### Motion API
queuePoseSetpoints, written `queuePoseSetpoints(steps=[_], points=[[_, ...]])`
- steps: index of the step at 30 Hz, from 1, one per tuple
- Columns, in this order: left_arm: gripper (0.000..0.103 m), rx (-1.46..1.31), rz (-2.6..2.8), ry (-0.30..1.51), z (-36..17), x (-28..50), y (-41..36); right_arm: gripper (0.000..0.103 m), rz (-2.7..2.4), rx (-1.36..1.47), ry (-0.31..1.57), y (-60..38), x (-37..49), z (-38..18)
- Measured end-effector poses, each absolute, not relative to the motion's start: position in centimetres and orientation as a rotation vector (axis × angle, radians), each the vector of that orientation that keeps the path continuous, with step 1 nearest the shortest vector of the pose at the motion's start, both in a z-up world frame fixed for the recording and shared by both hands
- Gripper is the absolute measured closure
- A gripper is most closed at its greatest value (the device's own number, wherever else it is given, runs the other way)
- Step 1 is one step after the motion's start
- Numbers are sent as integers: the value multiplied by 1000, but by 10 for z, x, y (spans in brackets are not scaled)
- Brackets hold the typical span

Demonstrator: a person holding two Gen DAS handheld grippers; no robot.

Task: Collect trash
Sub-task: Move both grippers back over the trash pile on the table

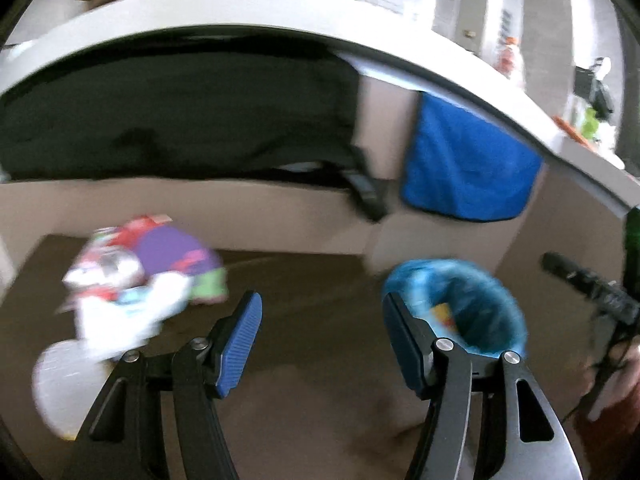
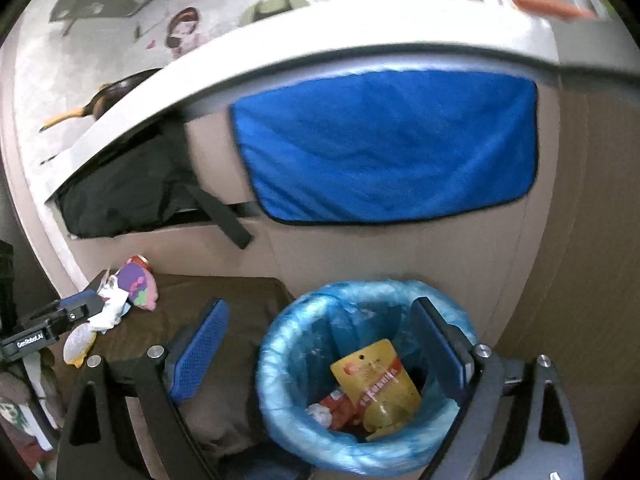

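Right gripper (image 2: 320, 344) hangs over the blue-lined bin (image 2: 280, 400), jaws spread, nothing between them — yellow pouch (image 2: 376, 384) already inside. Remaining wrapper pile (image 1: 136, 280) sits on the brown floor, left of and ahead of the left gripper (image 1: 320, 344), whose jaws stand apart and empty. Left hand is nearer — its pick.

A bright blue cloth towel (image 2: 384, 144) hung flat from the underside edge of a pale grey tabletop (image 2: 360, 28), against a beige cabinet front (image 2: 360, 256). Left of it, a black fabric bag (image 2: 124, 196) filled an open recess below the same edge, one black strap (image 2: 224, 216) dangling over the recess's lower lip. A dark pan with a yellowish handle (image 2: 100, 100) sat near the tabletop's left end. Cartoon figures (image 2: 188, 28) decorated the wall behind. Brown floor (image 1: 320, 320) lay below.
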State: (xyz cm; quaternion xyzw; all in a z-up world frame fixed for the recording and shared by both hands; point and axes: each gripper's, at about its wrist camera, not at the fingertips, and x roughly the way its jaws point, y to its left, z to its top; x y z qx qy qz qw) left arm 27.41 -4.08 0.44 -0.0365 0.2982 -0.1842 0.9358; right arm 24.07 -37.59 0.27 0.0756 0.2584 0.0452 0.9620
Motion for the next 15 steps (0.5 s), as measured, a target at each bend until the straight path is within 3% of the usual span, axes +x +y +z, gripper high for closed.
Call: queuePoseSetpoints(steps=[12, 15], points=[[40, -212, -22, 730, -47, 244, 154, 13, 369, 13, 518, -237, 245, 14], [40, -248, -6, 719, -53, 238, 176, 21, 460, -23, 548, -197, 255, 11]])
